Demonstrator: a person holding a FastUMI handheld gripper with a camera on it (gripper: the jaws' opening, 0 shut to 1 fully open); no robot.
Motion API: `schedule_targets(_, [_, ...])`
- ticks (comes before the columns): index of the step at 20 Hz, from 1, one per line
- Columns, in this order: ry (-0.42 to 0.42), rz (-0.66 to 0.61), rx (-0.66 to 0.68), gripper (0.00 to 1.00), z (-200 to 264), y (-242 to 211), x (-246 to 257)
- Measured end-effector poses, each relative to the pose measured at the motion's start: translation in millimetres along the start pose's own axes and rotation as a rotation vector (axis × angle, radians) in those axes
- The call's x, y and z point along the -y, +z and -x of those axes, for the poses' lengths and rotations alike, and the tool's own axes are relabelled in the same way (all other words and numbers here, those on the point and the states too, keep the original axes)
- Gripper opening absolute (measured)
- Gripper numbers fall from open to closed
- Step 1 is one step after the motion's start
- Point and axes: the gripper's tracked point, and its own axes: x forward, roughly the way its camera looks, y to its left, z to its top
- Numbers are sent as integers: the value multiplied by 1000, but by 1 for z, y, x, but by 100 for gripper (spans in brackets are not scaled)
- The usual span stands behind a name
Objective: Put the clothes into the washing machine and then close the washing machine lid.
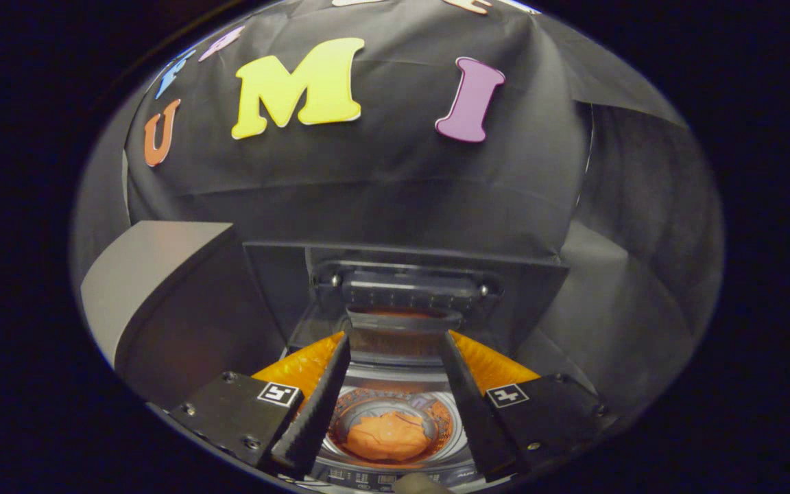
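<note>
Here we go: the tool (395, 343) hangs over the open top of the washing machine (395, 473), fingers spread wide and nothing between them, nothing gripped. Look down through the gap, toward six o'clock from the fingertips: an orange garment (387, 436) lies bunched at the bottom of the drum (444, 427), so by my reading the clothes half of the job is done and the closing half is what's left.

And the lid (402, 291)? It stands raised, straight ahead at twelve o'clock from the tool, just beyond the fingertips, its transparent panel facing us. Its long axis runs crosswise, nine to three, square across the line of the fingers. That's the relation that matters: the tool points at the lid's face, and the lid's free edge looks to be up at the top, above the fingertips. I'd judge the coming move needs the tool to rise and get past that upper edge before drawing it down toward six.

Around it, a grey box-like block (162, 295) sits at nine o'clock, close beside the machine. Black cloth (395, 185) drapes the booth's back and three o'clock side. Tight quarters, dim light; I can't tell what the machine stands on.
</note>
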Motion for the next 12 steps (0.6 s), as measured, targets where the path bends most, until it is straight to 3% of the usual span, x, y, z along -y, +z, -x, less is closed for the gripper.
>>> schedule_targets(12, [-18,-19,125,85,-28,93,13])
